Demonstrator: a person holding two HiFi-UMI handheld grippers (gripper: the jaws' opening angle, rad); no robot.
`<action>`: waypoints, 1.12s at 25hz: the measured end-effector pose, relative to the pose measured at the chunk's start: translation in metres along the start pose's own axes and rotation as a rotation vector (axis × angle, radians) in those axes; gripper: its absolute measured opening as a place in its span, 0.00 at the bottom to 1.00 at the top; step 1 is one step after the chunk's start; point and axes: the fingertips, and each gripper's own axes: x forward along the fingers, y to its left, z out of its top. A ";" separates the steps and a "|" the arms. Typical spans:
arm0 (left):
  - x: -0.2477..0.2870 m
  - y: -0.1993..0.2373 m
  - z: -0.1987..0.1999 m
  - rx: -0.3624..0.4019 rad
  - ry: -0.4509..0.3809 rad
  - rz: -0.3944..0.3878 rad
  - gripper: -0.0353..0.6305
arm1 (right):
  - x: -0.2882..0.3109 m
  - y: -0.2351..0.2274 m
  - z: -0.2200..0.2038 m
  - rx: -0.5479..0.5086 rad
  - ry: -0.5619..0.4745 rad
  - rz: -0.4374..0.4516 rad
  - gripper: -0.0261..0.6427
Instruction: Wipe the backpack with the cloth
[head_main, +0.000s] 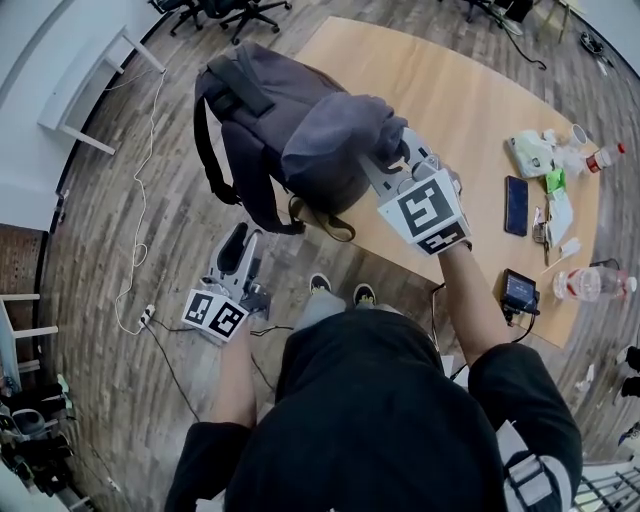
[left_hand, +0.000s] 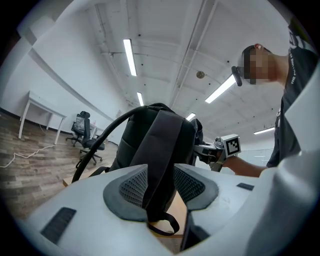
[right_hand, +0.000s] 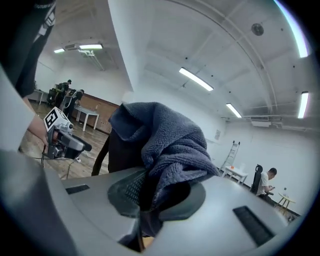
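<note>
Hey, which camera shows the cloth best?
The right gripper view: the cloth fills its middle, clamped in the right gripper. The head view shows it bunched against the backpack. The left gripper view mostly shows the backpack's strap, hardly the cloth.

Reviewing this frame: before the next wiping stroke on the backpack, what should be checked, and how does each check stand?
1. Cloth gripped: the right gripper is shut on the cloth. Ok.
2. Backpack steadied: the left gripper is shut on a strap. Ok.
3. Cloth on the backpack: it drapes over the top, but whether it presses is unclear. Cannot tell.
4. Backpack footing: it stands at the very corner of the table, so it may tip. Not ok.
5. Clutter: the phone and bottle lie at the table's far side, apart from the backpack. Ok.
</note>
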 end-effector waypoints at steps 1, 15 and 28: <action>0.000 0.000 0.000 0.000 0.000 0.002 0.32 | -0.001 -0.001 -0.004 0.006 0.007 -0.002 0.11; 0.008 -0.004 -0.007 -0.006 0.013 -0.011 0.32 | 0.002 0.061 -0.248 -0.063 0.684 0.189 0.11; 0.022 -0.005 -0.009 -0.018 0.011 -0.018 0.32 | 0.023 0.080 -0.203 0.021 0.436 0.140 0.11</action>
